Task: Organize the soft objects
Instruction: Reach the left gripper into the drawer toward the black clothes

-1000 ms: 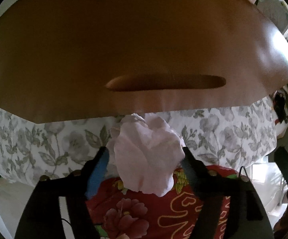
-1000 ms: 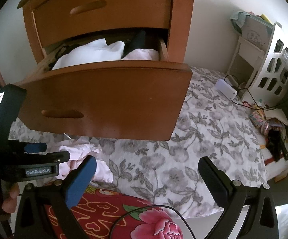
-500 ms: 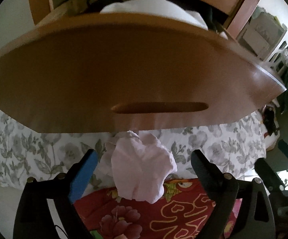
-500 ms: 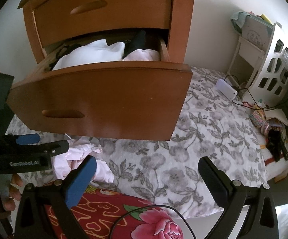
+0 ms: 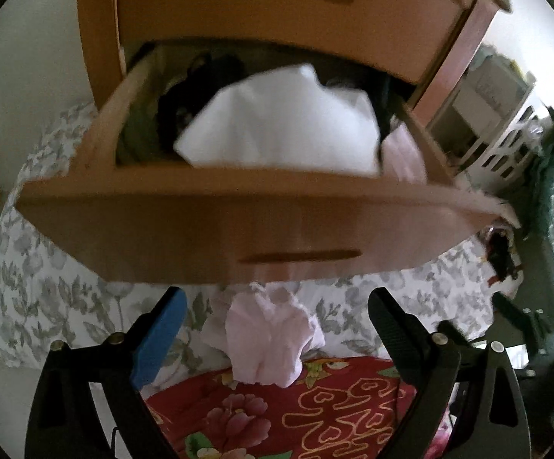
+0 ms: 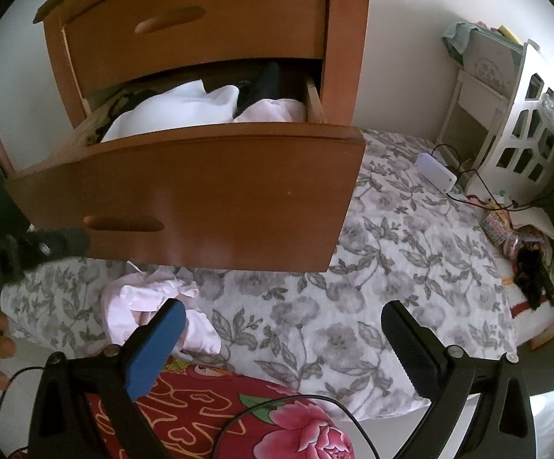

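The left gripper is seen with its jaws spread wide, having just been opening. The pale pink garment lies crumpled between the 2 fingers but is touched by neither pad; it rests on the grey floral bedsheet, at the edge of the red floral blanket, just below the front of the open drawer. From the right wrist view the same pink garment is found on the sheet at the near left, under the drawer front and partly behind the blue pad of the right gripper.

The right gripper is likewise held with its jaws well apart, and nothing is gripped between them; only bedsheet is seen in the gap.

The drawer is pulled out of a wooden chest, whose upper drawer is closed. Inside the open drawer a white folded cloth fills the middle, a pink item lies at its right end, and dark clothing is tucked behind.

At the far right a white lattice shelf stands by the wall, and a small white box with a cable lies on the sheet near it.
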Tool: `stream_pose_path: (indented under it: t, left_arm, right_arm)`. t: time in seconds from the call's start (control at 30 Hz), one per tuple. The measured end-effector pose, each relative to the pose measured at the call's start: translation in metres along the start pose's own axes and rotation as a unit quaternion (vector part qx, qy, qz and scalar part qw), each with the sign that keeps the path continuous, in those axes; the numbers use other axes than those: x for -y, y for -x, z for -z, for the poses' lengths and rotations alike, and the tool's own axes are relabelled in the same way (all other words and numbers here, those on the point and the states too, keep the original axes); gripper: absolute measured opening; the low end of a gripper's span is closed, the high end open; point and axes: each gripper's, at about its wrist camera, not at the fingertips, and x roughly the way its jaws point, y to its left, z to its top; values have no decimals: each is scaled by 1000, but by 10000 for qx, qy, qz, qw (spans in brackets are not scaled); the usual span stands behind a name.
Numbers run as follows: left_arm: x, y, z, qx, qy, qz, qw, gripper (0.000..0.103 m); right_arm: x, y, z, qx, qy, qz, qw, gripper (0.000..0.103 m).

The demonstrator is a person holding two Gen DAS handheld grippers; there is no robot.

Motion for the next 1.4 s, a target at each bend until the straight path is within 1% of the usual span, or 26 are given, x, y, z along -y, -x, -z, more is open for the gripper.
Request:
stream_pose_path:
  t: [0.1,0.23,0.33,0.4,0.53,0.6,0.7,0.87,1.0,1.07,1.13,1.23,1.4]
  left_arm:
    - [-2,23,-16,283,-102,-46,9995,96]
    - [-5,55,-47,685,-157,-169,9974,96]
    - [-10,69,-70,863,-198,-276,9957,96]
    - [-12,75,-84,894,-231,-260,9954,96]
    - [-19,73,-112,770,-197,-170,9967,96]
    - [-22,67,-124,692,-158,-267,9971,96]
    - [-31,54,-139,474,-45,-259,9985,96]
    - [-47,31,-155,304,117,-334,9989,96]
    - [-60,13,-162,138,314,-268,9991,96]
    - [-62,3,-167,19,291,-369,9989,96]
    - [-63,-10,-173,-182,261,-503,9982,96]
    - [-65,-28,-181,-450,338,-517,9971,96]
    - [-68,-51,-189,-570,377,-711,9951,96]
  right_arm:
    - [1,1,-1,14,-12,-3,10000,103]
    - [1,3,0,59,-28,-14,10000,103]
    - [0,4,-1,83,-23,-35,10000,103]
    - [0,5,-1,94,-41,-39,9999,103]
    - [3,6,-1,103,-88,-44,9999,103]
    - [3,6,-1,116,-99,-51,9999,103]
    - [4,7,-1,139,-108,-65,9998,103]
    - [4,7,-1,122,-114,-67,9998,103]
    - [5,6,-2,96,-124,-64,9999,103]
    - [5,4,-2,80,-123,-61,9999,103]
    - [5,1,-2,53,-118,-55,9999,103]
    - [6,-3,-2,8,-109,-53,9999,103]
    - [7,-10,-2,-72,-93,-29,9999,103]
